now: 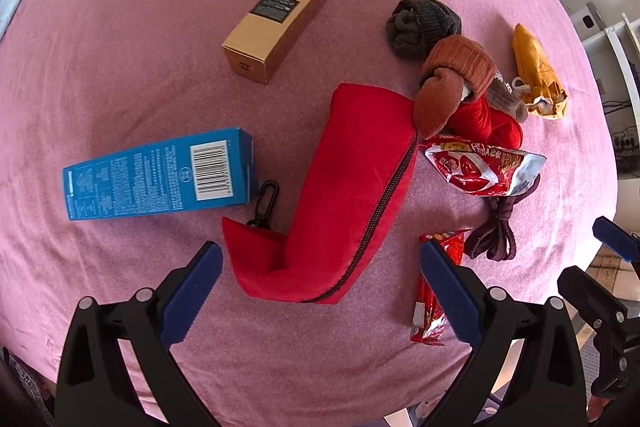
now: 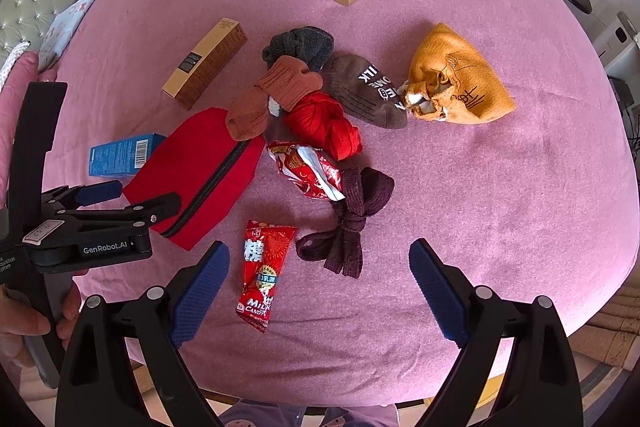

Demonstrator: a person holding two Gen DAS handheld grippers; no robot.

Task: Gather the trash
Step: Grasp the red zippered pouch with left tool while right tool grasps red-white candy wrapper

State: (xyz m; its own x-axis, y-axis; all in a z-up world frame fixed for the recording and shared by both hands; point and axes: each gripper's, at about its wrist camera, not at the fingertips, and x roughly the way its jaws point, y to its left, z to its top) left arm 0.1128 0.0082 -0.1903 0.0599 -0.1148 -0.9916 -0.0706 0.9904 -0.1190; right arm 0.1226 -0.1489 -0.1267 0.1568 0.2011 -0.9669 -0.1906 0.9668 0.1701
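On the pink-covered bench (image 2: pixel 500 207) lie two red candy wrappers: one flat (image 2: pixel 260 275) just ahead of the released right claw (image 2: pixel 320 287), one crumpled (image 2: pixel 308 171) beside the sock pile. Two boxes, one red pouch (image 1: pixel 344 187); left claw (image 1: pixel 320 291) released over the pouch.

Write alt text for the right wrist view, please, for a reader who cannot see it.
The open right gripper hangs over a pink cloth, above a red milk candy wrapper and a knotted purple sock. Beyond lie a crumpled red wrapper and a red zip pouch.
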